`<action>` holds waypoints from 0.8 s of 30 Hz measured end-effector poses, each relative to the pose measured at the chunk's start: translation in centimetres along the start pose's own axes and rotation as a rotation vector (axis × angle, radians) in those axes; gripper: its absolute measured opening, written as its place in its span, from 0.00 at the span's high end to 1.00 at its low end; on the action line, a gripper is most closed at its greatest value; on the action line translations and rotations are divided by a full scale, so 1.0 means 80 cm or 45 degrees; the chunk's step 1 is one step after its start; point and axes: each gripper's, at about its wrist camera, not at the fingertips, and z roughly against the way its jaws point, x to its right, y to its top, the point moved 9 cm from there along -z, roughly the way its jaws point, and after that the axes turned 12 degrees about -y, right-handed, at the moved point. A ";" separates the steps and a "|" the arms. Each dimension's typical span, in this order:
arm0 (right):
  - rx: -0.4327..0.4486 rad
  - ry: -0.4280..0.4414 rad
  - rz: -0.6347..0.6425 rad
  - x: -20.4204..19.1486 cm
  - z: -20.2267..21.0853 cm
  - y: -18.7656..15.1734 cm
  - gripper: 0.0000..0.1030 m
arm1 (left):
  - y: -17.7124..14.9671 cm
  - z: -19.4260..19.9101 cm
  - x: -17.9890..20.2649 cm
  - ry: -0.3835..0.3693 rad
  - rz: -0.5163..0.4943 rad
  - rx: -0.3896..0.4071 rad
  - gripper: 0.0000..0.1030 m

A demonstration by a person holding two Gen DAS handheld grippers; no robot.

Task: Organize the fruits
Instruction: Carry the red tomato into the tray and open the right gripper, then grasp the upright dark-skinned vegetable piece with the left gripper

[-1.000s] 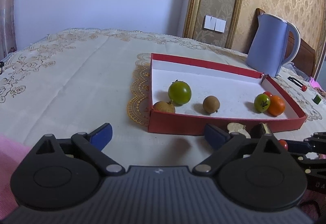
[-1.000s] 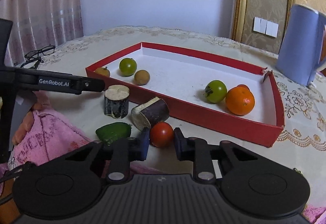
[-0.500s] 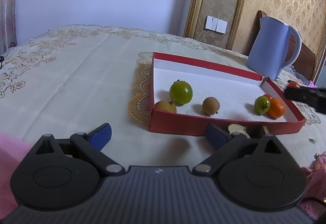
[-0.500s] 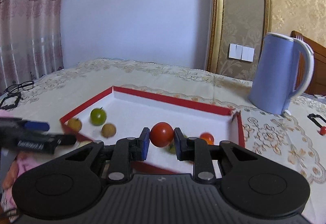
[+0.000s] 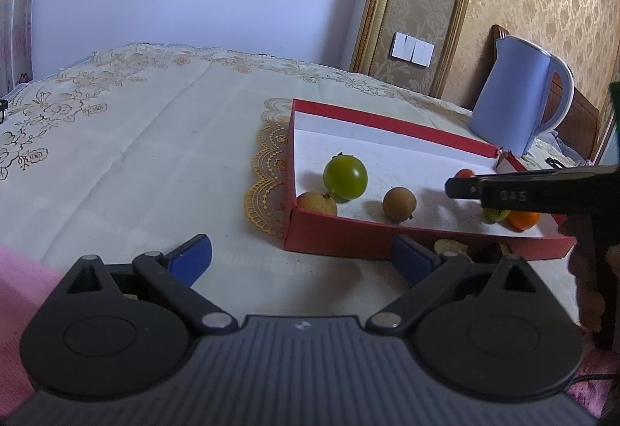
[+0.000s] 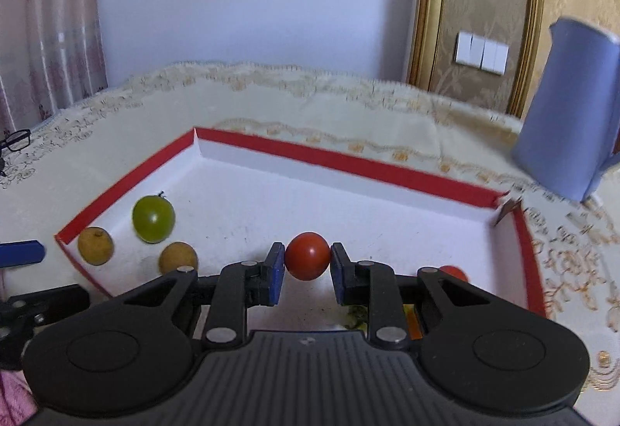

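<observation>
My right gripper (image 6: 308, 273) pinches the red tomato (image 6: 308, 255) above the red tray (image 6: 348, 164) — left gripper (image 5: 302, 257) wide, empty. Released from here, I risk it rolling into the near-right fruits.

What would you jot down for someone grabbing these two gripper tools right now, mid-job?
Right gripper: shut on a red tomato, held above the red tray.
Left gripper: open, empty, in front of the tray's near wall.
In the tray: a big green fruit, two brown fruits, and a green, an orange and a small red one near the right end.
Left: set the tomato down; wood-like pieces still lie outside.
</observation>
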 end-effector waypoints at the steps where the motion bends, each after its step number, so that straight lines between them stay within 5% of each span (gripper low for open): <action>1: -0.008 -0.002 0.001 0.000 -0.004 -0.002 0.76 | 0.000 0.000 0.000 0.000 0.000 0.000 0.04; 16: -0.054 0.038 -0.024 0.001 -0.008 -0.008 0.73 | -0.001 -0.002 -0.003 -0.014 0.028 -0.012 0.02; 21: 0.011 0.067 -0.027 0.010 0.033 -0.012 0.39 | 0.001 -0.003 -0.005 -0.016 0.030 -0.010 0.02; 24: 0.079 0.026 0.009 0.017 0.063 -0.022 0.36 | 0.001 -0.004 -0.005 -0.015 0.031 -0.010 0.00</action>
